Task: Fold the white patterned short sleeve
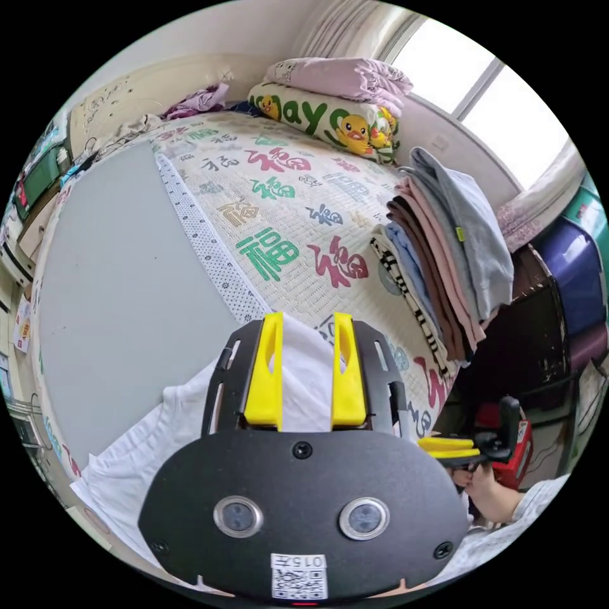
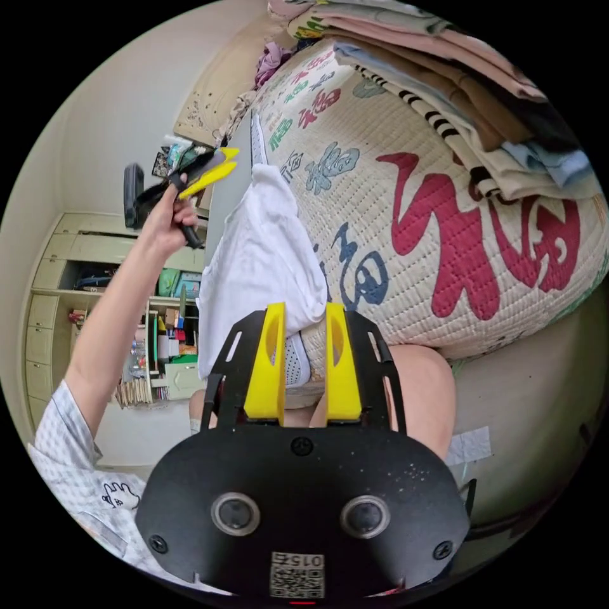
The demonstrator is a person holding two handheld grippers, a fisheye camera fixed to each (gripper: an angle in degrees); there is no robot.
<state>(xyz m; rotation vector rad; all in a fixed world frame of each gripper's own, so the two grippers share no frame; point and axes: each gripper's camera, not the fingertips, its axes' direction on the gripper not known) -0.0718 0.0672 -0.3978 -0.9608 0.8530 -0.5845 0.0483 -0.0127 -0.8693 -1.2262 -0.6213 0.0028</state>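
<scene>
I see my left gripper (image 1: 307, 330) with jaws spread above the white short sleeve (image 1: 146, 444), which lies at the bed (image 1: 279, 209) edge, 7 o'clock; my right gripper (image 2: 303, 323) hangs equally spread below it, folded stack (image 1: 444, 254) at 3 o'clock

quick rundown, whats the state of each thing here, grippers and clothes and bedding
left gripper: open, jaws apart over the shirt
right gripper: open, jaws apart by the shirt's hanging edge
white shirt: unfolded, draped over the bed edge
clothes stack: folded, piled on the mat
mat: spread flat on the bed
duck pillow: lying at the bed's head, a folded pink cover on top
</scene>
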